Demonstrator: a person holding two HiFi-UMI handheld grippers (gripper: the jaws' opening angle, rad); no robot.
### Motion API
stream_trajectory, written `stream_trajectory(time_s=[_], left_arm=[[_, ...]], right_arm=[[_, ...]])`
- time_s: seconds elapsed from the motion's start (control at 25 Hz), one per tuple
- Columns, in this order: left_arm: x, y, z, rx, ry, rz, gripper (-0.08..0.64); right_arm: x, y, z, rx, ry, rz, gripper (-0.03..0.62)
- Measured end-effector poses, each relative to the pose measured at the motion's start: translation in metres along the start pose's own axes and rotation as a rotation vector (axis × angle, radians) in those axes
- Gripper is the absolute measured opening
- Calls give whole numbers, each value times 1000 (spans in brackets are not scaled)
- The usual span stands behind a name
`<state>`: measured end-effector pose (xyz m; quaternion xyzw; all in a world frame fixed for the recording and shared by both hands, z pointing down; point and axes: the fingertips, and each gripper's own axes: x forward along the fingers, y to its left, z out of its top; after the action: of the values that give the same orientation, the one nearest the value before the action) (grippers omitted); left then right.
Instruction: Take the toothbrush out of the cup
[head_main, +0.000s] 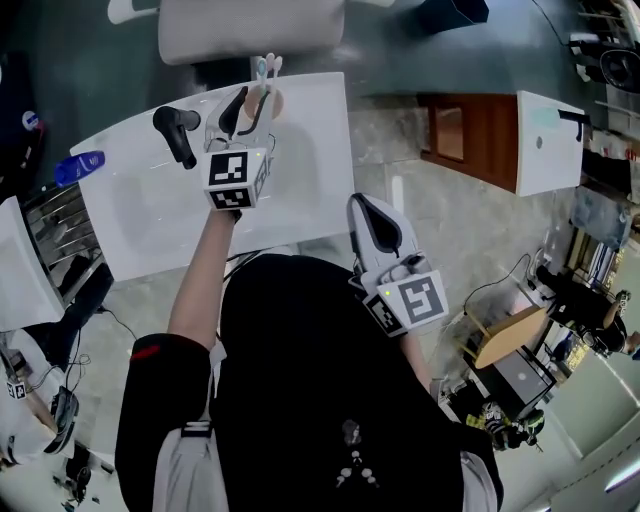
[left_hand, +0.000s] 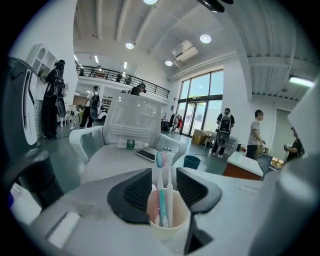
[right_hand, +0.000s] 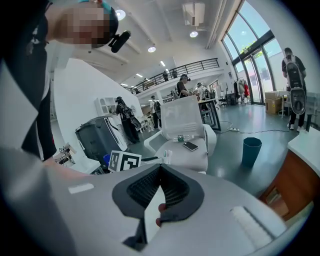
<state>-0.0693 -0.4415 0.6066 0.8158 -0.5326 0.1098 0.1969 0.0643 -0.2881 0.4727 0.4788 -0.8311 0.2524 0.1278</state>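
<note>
My left gripper (left_hand: 164, 172), jaws apart, upright toothbrush (left_hand: 161, 202) lined up in gap, in cup (left_hand: 170, 234) (second brush (left_hand: 170, 200) alongside); right gripper (right_hand: 160, 170) jaws together, well back.

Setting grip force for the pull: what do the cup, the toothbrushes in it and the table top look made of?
Cup: cream, matte, thin rim; looks like light plastic, though paper can't be ruled out.
Toothbrushes: moulded plastic, slim smooth handles, one teal and one white; the bristles are too small to judge.
Table top: smooth white slab with a soft sheen and no grain, probably laminate.
</note>
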Motion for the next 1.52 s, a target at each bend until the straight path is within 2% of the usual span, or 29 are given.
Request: stream_trajectory(time_s=[0.24, 0.52, 1.12, 1.28, 1.52], left_arm=[[18, 4, -12, -27, 60, -27, 163], [30, 11, -21, -72, 98, -14, 153], [40, 15, -19, -39, 118, -10, 100], [39, 18, -21, -36, 120, -7, 41], [39, 18, -22, -47, 118, -1, 37]], right_arm=[[5, -5, -3, 17, 8, -16, 2], [6, -10, -8, 33, 17, -37, 3], [6, -16, -9, 53, 15, -60, 3], [6, -15, -11, 51, 17, -62, 3], [3, -15, -12, 46, 15, -64, 3]])
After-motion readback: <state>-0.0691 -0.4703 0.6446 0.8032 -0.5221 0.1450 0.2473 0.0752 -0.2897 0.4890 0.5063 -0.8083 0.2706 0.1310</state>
